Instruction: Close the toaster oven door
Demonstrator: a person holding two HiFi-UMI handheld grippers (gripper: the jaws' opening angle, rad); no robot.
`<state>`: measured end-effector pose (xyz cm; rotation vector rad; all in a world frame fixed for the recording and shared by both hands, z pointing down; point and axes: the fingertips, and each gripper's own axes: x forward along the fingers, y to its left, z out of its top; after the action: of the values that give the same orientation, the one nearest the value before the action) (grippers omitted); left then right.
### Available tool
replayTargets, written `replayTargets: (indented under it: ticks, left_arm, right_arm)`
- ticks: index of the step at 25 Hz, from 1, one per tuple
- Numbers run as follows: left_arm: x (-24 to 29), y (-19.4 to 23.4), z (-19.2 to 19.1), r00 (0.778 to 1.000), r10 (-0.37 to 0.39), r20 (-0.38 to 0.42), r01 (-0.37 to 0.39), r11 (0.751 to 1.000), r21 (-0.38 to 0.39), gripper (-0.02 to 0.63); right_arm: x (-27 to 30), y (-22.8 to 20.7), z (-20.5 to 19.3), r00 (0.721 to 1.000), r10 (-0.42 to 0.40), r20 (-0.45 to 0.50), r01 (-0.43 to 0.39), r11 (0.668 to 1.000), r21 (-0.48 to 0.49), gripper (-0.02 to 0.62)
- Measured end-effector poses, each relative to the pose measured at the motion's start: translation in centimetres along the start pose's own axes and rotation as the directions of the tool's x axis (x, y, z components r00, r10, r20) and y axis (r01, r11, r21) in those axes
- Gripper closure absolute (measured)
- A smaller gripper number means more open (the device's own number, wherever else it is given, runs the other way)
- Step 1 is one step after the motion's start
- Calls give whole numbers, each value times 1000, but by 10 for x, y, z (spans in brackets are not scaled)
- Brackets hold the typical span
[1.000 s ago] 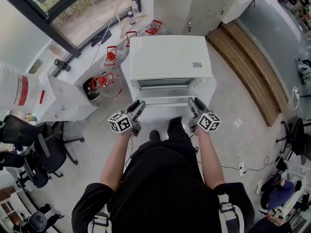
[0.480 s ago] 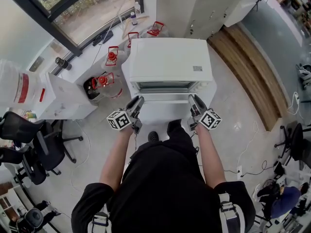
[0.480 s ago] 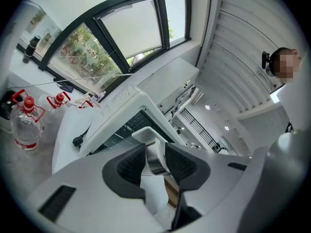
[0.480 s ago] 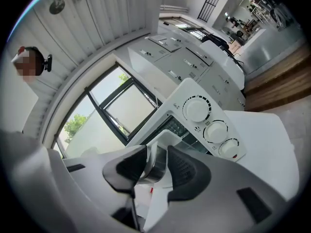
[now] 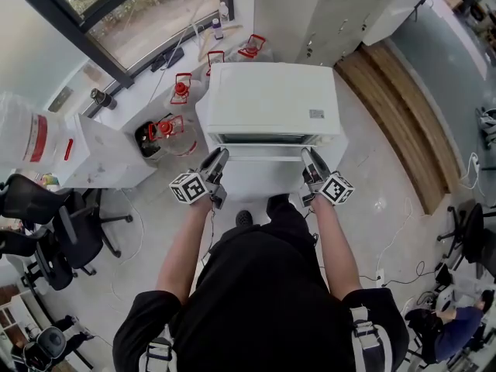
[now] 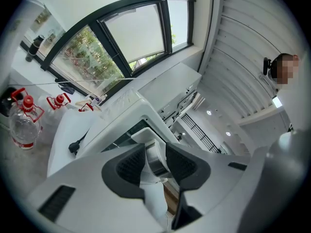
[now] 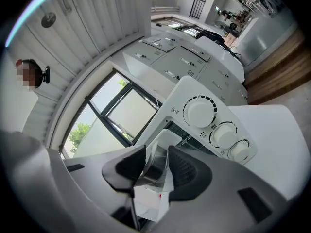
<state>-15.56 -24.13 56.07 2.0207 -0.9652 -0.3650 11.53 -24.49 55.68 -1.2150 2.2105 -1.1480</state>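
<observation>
The white toaster oven (image 5: 267, 99) stands on a low white table (image 5: 256, 183) in front of me. Its glass door (image 5: 263, 139) leans only a little out from the front, nearly upright. My left gripper (image 5: 219, 156) holds the left end of the door handle (image 6: 154, 165), and the metal bar sits between its ribbed pads (image 6: 130, 165). My right gripper (image 5: 308, 156) holds the handle's right end (image 7: 154, 171) just below the three control knobs (image 7: 200, 111). Its jaws have just been opening a little, with the bar still touching both pads.
Water bottles with red handles (image 5: 164, 130) stand on the floor left of the oven, by a white cabinet (image 5: 93, 157) and the window (image 5: 132, 22). Office chairs (image 5: 54, 231) are at far left. A wooden strip (image 5: 395, 107) runs along the right.
Both grippers have moved forward and slightly up with the handle. The door has swung up from partly open to almost against the oven front.
</observation>
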Motion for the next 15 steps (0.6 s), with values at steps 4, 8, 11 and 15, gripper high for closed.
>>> replayTargets:
  ticks: [4,8,11,15]
  left_arm:
    - [8,-1,7,1000,5,13,-5,1000,0,454]
    - [12,-1,11,999,14,30,-14,1000,-2,453]
    - [14,-1,13,999,18,44,-17,1000,-7,453]
    - [20,1,21,998,26,56,-26,1000,-5,451]
  right_arm:
    - [4,-6,7,1000,9,-16,-8,1000,30,428]
    - [8,-5,12,999,32,-18,-31,998,52,425]
    - [10,-7,14,999,37,-14,-36,997,65,423]
    - [16,-9,19,999,37,-17,-35,995,91,419]
